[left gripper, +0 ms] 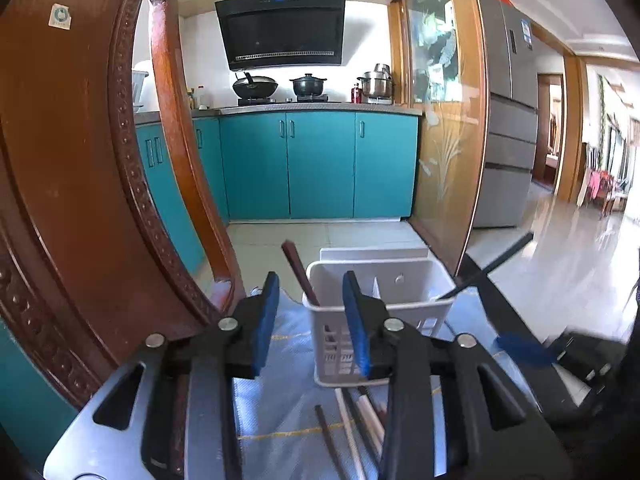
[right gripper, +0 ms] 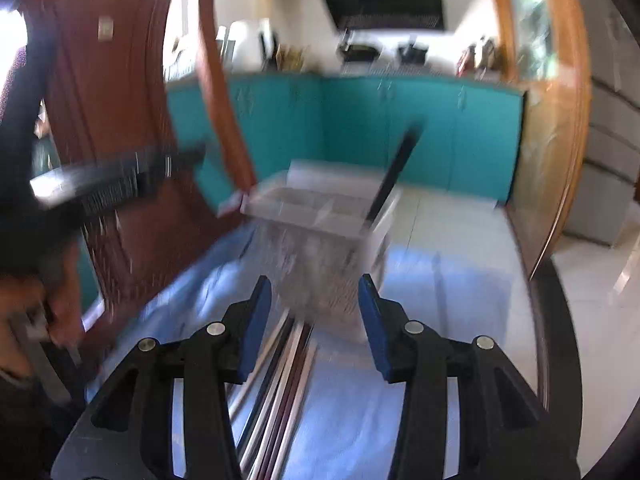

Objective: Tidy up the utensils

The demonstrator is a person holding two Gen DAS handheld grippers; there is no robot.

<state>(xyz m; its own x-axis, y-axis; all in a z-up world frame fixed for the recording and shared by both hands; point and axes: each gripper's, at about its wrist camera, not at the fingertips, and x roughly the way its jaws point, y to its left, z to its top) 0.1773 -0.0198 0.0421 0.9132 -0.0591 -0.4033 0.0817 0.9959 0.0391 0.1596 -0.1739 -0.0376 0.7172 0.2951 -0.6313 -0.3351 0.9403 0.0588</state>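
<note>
A white slotted utensil basket (left gripper: pixel 412 280) stands on a blue cloth near the table's far edge. A brown chopstick (left gripper: pixel 298 268) leans in its left side and a black one (left gripper: pixel 490 266) in its right. Several loose chopsticks (left gripper: pixel 352 420), white, black and brown, lie on the cloth in front of it. My left gripper (left gripper: pixel 312 300) is open and empty, just before the basket. In the blurred right wrist view, my right gripper (right gripper: pixel 316 304) is open and empty above the loose chopsticks (right gripper: pixel 280 380), with the basket (right gripper: pixel 320 232) ahead and a black chopstick (right gripper: pixel 394 172) in it.
A brown wooden chair back (left gripper: pixel 80 160) stands close on the left, also in the right wrist view (right gripper: pixel 120 120). The blue cloth (right gripper: pixel 440 300) covers a table with a dark rim (right gripper: pixel 554 340) on the right. The other gripper (left gripper: pixel 568 356) shows at the right. Teal kitchen cabinets (left gripper: pixel 320 164) lie beyond.
</note>
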